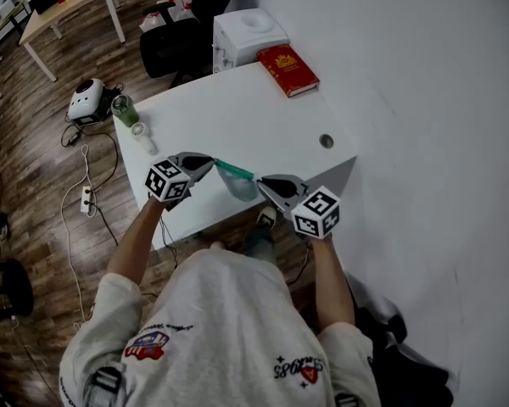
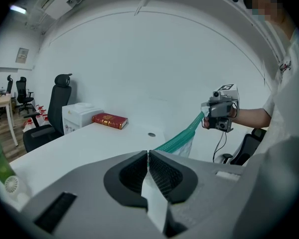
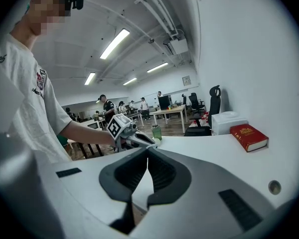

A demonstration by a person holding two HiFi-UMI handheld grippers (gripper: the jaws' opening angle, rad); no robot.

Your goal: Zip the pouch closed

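A small pouch (image 1: 237, 181) with a teal zipper edge and a pale see-through body hangs stretched between my two grippers, over the front edge of the white table (image 1: 237, 117). My left gripper (image 1: 209, 164) is shut on the pouch's left end; white material shows pinched between its jaws (image 2: 148, 153). From there the teal zipper (image 2: 182, 136) runs up to my right gripper (image 2: 207, 116), which grips the other end. The right gripper (image 1: 265, 183) is shut too, with pale material between its pads (image 3: 147, 153). Across from it, the left gripper (image 3: 138, 139) shows in the right gripper view.
A red book (image 1: 288, 69) and a white box-like appliance (image 1: 246, 36) sit at the table's far side, a cable hole (image 1: 326, 141) to the right. A green bottle (image 1: 124, 109) and a small white object (image 1: 141, 136) stand at the left edge. A black chair (image 1: 187, 24) is beyond.
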